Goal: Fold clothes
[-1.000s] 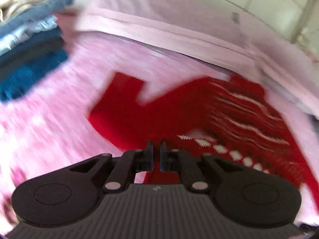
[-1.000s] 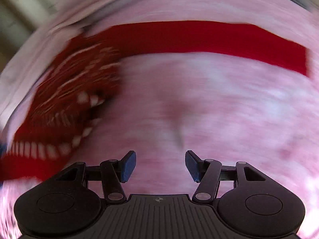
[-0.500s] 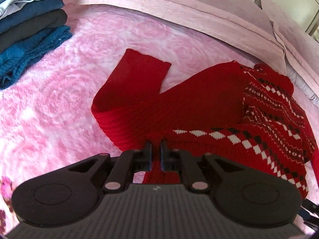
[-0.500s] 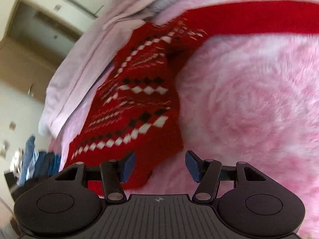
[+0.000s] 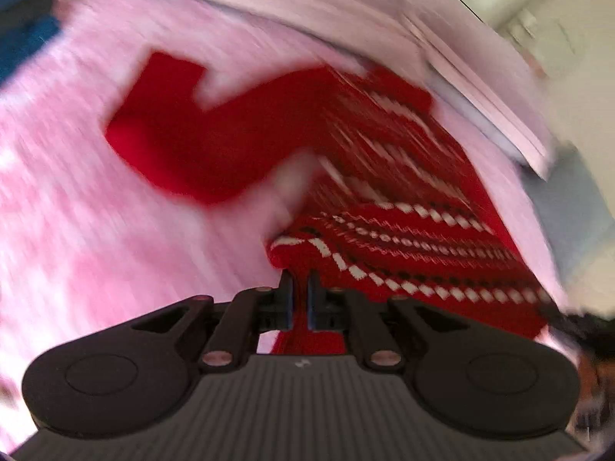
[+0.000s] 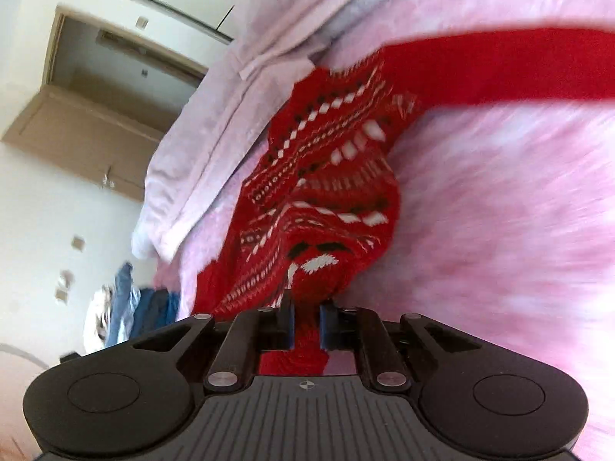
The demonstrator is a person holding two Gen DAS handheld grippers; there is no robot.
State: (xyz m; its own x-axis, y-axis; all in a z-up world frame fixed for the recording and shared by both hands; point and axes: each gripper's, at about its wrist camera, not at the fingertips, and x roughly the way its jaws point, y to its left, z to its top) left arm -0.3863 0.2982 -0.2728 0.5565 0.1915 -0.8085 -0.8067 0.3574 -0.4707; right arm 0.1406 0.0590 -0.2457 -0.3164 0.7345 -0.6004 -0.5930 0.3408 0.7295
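Left gripper [image 5: 299, 288]: fingers nearly together, pinched on a red edge of the sweater [image 5: 403, 207]. Right gripper [image 6: 306, 317]: same, narrow gap, red knit clamped between the pads and bunched up just ahead of them.

Sweater: red, with white and black diamond bands. It's on the pink fluffy blanket [image 5: 96, 230]. Left view: one sleeve [image 5: 161, 115] flat on the blanket, bent back on itself, patterned body running off right. Right view: body [image 6: 326, 192] rumpled and pulled toward the fingers, other sleeve [image 6: 499, 73] stretched straight across the blanket to the right.

Surface: a bed; blanket has a blotchy pink and white pattern. Pale pink folded duvet [image 6: 230, 115] along the far edge, sweater collar end close to it. Both views motion-blurred.

Room: stack of folded blue clothes [image 5: 23, 34] at the blanket's far left corner. White walls, open wooden door [image 6: 77, 130], wall switches [image 6: 77, 244], white cabinet panels up top.
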